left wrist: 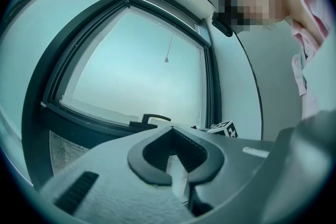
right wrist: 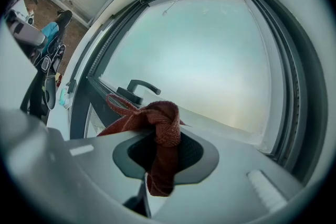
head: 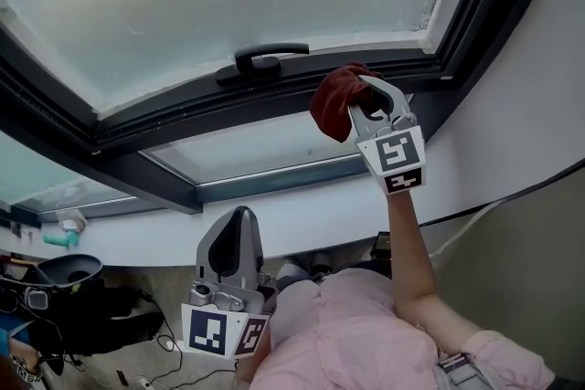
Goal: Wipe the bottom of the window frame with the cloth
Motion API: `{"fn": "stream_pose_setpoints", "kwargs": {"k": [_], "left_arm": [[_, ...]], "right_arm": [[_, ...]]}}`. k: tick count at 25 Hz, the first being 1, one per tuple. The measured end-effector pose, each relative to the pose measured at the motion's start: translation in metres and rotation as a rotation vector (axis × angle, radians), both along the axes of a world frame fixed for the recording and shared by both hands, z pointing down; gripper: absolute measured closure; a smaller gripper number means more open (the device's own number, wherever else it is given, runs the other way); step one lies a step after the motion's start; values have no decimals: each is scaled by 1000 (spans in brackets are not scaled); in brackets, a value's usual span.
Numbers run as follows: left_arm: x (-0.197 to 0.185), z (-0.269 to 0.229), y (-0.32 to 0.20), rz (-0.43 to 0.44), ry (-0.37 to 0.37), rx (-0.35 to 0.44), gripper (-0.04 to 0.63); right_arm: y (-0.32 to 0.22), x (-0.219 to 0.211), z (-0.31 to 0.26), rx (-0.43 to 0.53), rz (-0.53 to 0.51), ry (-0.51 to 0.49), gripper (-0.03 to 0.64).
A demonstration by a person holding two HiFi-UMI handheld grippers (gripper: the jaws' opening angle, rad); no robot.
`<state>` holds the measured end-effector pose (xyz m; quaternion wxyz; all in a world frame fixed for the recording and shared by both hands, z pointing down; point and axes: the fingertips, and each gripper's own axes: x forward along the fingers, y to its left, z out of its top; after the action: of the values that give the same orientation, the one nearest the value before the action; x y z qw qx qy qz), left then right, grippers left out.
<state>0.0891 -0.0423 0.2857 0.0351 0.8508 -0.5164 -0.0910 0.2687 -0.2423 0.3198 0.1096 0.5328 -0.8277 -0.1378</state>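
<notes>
Shows the right gripper (head: pixel 367 105) raised just right of the window handle (head: pixel 265 59), jaws clamped on a bunched dark red cloth (head: pixel 335 102). Places the cloth against or just above the bottom rail of the window frame (head: pixel 183 114), right of the handle; cannot settle whether touching. Shows the left gripper (head: pixel 239 219) well below the handle, jaws together on nothing, idle. Judged as early in the wiping: no cleaned streak or dirt to be told apart on the rail, so seemingly the whole length left to do. Cuts off the rail far left of the handle; hides the stretch behind cloth and gripper.
</notes>
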Motion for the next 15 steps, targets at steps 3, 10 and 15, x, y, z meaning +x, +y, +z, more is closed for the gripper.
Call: {"fn": "stream_pose_setpoints", "kwargs": {"k": [3,10,15], "left_arm": [[2,0,-1,4,0,-2,597],[9,-1,-5,6,-6,-1,597],[18,-2,-7,21,-15,-1,597]], "right_arm": [[0,4,0,2,6,-3,545],[-2,25,-1,3,35,-15,545],[-3,40,0,3,56,-24,545]]}}
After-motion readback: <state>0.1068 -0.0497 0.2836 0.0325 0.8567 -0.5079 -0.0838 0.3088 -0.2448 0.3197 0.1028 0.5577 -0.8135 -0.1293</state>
